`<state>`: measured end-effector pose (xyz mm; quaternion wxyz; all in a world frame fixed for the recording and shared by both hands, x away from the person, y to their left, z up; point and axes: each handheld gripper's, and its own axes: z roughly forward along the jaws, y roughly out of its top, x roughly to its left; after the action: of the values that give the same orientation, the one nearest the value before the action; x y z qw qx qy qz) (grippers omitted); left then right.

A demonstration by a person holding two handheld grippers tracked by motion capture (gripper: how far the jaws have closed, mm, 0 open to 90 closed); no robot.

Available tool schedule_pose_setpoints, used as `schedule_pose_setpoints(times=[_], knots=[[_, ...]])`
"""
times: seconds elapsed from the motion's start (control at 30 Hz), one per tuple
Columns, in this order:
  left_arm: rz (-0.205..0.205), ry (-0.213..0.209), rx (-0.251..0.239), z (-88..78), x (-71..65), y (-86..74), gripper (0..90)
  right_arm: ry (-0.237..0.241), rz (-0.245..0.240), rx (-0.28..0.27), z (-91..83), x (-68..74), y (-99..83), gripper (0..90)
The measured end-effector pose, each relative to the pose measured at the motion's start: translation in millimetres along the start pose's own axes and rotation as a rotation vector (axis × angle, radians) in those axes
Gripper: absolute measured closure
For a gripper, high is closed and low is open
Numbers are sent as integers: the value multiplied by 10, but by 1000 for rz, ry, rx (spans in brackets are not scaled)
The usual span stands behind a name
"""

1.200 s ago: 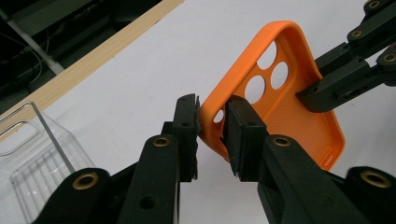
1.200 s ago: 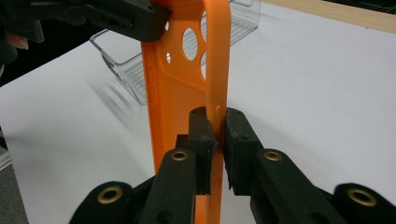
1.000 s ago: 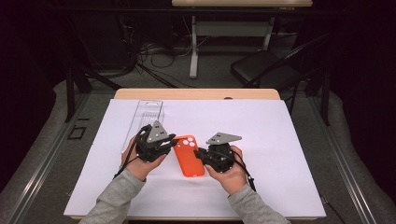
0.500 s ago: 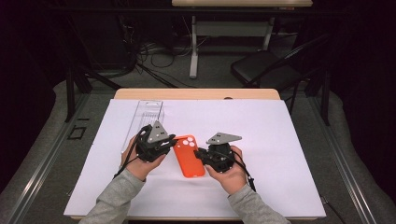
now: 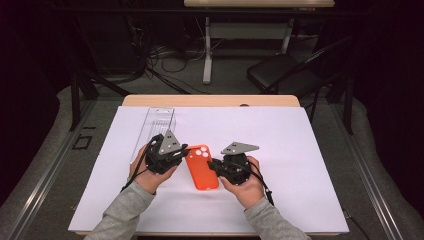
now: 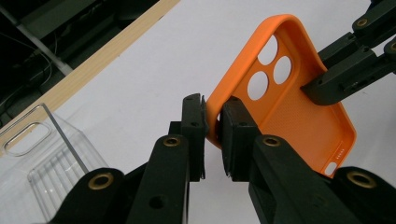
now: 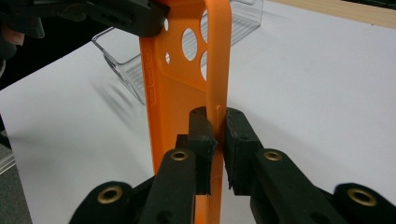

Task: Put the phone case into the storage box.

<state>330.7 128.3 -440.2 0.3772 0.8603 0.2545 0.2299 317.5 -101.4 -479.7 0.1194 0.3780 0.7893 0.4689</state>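
White worktop (image 5: 300,150): you pinch the orange case (image 5: 201,167) by opposite edges, left tool (image 6: 212,135) and right tool (image 7: 217,149) both clamped, holding it raised.

No legible text, label, brand name, number or sign. The orange phone case (image 6: 299,116) bears a faint row of small raised marks on its inner face near the bottom edge, seen in the left gripper view, too small to read.
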Motion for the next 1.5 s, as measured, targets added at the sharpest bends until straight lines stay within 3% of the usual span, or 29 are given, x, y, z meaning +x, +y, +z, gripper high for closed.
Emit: schedule_pose_setpoints(times=[1.03,1.5], knots=[[11,-1,-2,-11,10,0,815,24,33,-4,12,-42,-4,802],[-5,19,-6,-43,76,-20,815,30,46,-24,-14,-83,11,705]])
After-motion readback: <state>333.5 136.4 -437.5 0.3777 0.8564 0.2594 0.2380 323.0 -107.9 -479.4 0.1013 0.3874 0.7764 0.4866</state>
